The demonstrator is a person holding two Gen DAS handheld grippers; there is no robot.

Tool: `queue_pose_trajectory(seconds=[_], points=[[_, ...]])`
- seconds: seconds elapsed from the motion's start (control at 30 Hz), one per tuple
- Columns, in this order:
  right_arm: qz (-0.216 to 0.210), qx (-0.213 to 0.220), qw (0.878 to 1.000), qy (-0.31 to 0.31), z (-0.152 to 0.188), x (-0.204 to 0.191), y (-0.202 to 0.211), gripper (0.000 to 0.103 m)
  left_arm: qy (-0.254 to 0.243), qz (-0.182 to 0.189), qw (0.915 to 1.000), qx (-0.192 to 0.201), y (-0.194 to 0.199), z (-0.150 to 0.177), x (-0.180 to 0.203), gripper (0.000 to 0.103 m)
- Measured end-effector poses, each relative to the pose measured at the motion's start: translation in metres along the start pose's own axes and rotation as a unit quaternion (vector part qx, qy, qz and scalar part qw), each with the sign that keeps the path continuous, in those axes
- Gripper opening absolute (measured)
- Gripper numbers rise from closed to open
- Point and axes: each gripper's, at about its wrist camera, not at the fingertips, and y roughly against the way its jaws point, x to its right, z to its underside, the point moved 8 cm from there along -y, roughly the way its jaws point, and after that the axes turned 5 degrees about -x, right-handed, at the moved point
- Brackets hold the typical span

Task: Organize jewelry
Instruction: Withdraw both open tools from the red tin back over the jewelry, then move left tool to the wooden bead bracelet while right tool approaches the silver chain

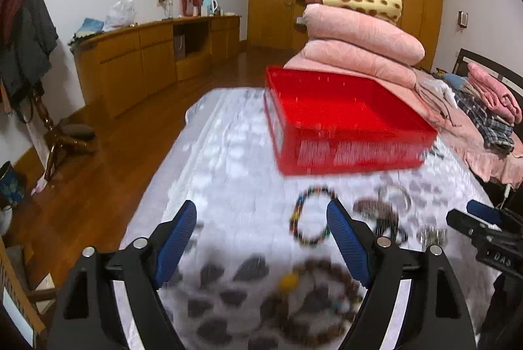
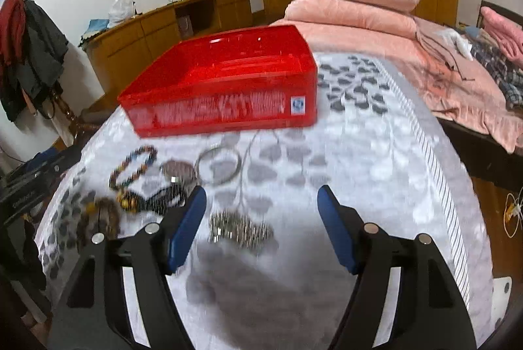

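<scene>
On the near side of the red box [image 2: 225,82], jewelry is lying loose on a grey-and-white patterned cloth [image 2: 359,154]; everything below is placed against that box, left to right as the right wrist camera is showing it.

Nearest the box's left corner, a multicoloured bead bracelet [image 2: 132,167] is lying in an open loop. It is looking light and limp; pinching across one side of the strand should be lifting it, the rest dangling. Below it and further from the box, a brown bead string [image 2: 101,216] with a yellow bead is sitting in a heap, likely heavier and prone to swinging. Right of the bracelet, a dark pendant on a black cord [image 2: 157,203] is trailing toward the left finger of the right gripper [image 2: 261,196]; the cord is soft and may be snagging neighbours. Below the box's middle, a thin metal bangle [image 2: 218,167] is lying flat: stiff, smooth, probably slippery, best taken across its rim. A fine chain [image 2: 248,160] is running from the box down to a silvery cluster [image 2: 240,230], which is sitting just ahead of the right gripper's gap. It is too blurred to identify closely.

The right gripper is standing with its jaws apart and nothing between them. The left gripper [image 1: 261,212] is likewise spread wide and empty, with the bead bracelet [image 1: 310,216] partly hidden behind its right finger.
</scene>
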Motion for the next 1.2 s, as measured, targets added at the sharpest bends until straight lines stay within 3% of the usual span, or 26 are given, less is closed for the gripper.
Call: queue_pose_trajectory(seconds=[0.43, 0.53, 0.6, 0.67, 0.87, 0.97, 1.2], points=[[-0.006, -0.009, 1.000, 0.003, 0.020, -0.007, 0.007, 0.069, -0.029, -0.007, 0.9988, -0.039, -0.001, 0.048, 0.012, 0.080], [-0.008, -0.010, 1.000, 0.005, 0.021, -0.009, 0.007, 0.069, -0.032, 0.002, 0.9982, -0.051, -0.005, 0.051, 0.013, 0.073], [-0.009, -0.010, 1.000, 0.007, 0.021, -0.010, 0.007, 0.069, -0.031, 0.013, 0.9966, -0.075, -0.013, 0.055, 0.014, 0.058], [-0.010, -0.010, 1.000, 0.007, 0.021, -0.011, 0.007, 0.069, -0.024, 0.026, 0.9954, -0.089, -0.018, 0.058, 0.013, 0.055], [-0.010, -0.016, 1.000, 0.016, 0.022, -0.013, 0.003, 0.069, -0.032, 0.032, 0.9941, -0.098, -0.022, 0.058, 0.018, 0.055], [-0.010, -0.025, 0.999, 0.022, 0.023, -0.016, -0.002, 0.069, -0.049, 0.037, 0.9925, -0.106, -0.025, 0.058, 0.024, 0.064], [-0.014, -0.059, 0.998, 0.012, 0.024, -0.012, -0.020, 0.069, -0.048, 0.038, 0.9927, -0.104, -0.026, 0.056, 0.024, 0.062]])
